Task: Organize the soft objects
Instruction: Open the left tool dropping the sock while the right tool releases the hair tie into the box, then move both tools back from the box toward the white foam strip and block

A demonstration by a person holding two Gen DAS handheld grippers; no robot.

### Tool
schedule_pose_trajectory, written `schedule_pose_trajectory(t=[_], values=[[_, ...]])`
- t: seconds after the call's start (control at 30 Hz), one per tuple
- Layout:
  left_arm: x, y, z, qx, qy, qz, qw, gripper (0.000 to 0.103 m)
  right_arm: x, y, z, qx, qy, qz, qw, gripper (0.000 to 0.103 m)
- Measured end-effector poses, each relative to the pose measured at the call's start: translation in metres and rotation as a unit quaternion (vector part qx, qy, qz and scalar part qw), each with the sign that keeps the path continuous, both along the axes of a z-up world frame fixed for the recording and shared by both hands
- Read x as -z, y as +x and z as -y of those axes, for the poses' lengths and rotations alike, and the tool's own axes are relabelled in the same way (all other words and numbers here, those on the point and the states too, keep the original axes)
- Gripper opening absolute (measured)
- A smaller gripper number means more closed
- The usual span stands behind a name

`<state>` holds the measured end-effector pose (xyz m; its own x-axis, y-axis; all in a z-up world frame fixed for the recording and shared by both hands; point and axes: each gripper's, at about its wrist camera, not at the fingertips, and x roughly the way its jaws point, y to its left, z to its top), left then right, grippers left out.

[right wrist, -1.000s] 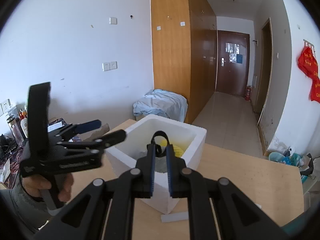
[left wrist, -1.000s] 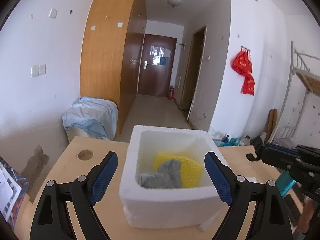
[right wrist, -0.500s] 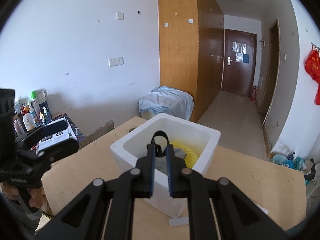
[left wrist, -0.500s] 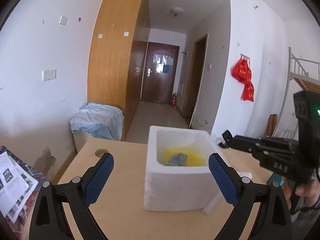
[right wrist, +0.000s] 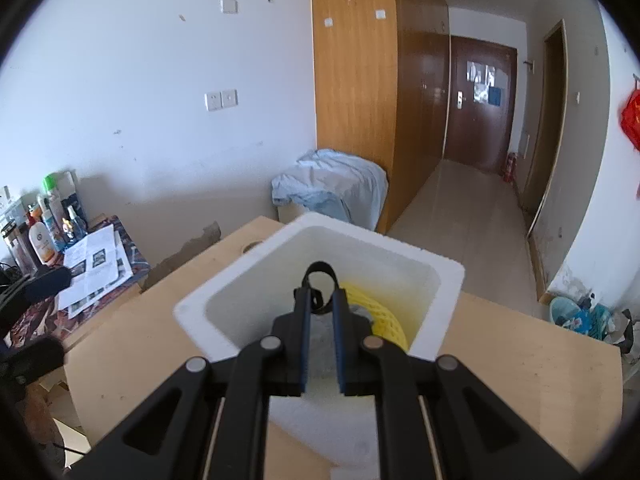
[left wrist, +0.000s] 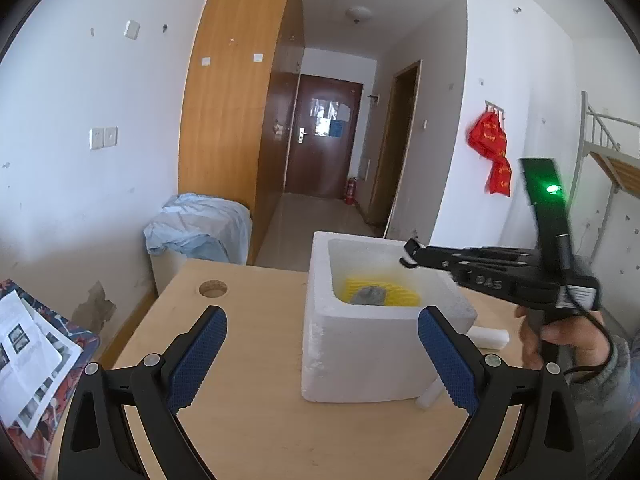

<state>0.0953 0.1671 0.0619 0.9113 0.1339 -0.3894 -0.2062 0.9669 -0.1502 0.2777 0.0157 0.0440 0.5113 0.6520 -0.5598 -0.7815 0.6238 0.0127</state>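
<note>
The right tongs (right wrist: pixel 320 316), pinching a black elastic loop (right wrist: pixel 319 280), hover over the foam box (right wrist: pixel 400 252) holding yellow netting (left wrist: pixel 380 289); next, release inside, left tongs (left wrist: pixel 320 356) spread.

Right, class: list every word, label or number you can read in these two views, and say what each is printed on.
"DAS": pale letters on the side of the right gripper; the first letter is unclear.
Red hanging on the wall: gold characters, too blurred to read.
Printed sheets: print too small to read.
Bottles: labels blurred.
Notices on the door: unreadable.
</note>
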Motion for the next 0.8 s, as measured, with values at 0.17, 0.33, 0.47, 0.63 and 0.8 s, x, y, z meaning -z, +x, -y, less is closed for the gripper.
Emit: schedule_pose_trajectory(t=[0.17, 0.33, 0.47, 0.63, 0.8], values=[[0.004, 0.005, -0.002, 0.005, -0.001, -0.004, 1.0000, 0.096, 0.012, 0.011, -0.012, -0.003, -0.012, -0.017, 1.000, 0.014], [0.008, 0.007, 0.000, 0.009, -0.001, -0.007, 0.9999, 0.096, 0.010, 0.007, -0.014, -0.009, -0.013, -0.008, 1.000, 0.022], [0.009, 0.009, -0.002, 0.013, -0.007, -0.009, 0.9999, 0.096, 0.007, 0.004, -0.012, -0.006, -0.013, 0.004, 1.000, 0.042], [0.010, 0.010, -0.001, 0.013, -0.008, -0.008, 0.9998, 0.096, 0.006, 0.003, -0.012, -0.006, -0.015, 0.011, 1.000, 0.044], [0.012, 0.011, 0.002, 0.016, -0.009, -0.009, 0.9998, 0.096, 0.007, 0.000, -0.008, -0.004, -0.014, 0.005, 1.000, 0.048]])
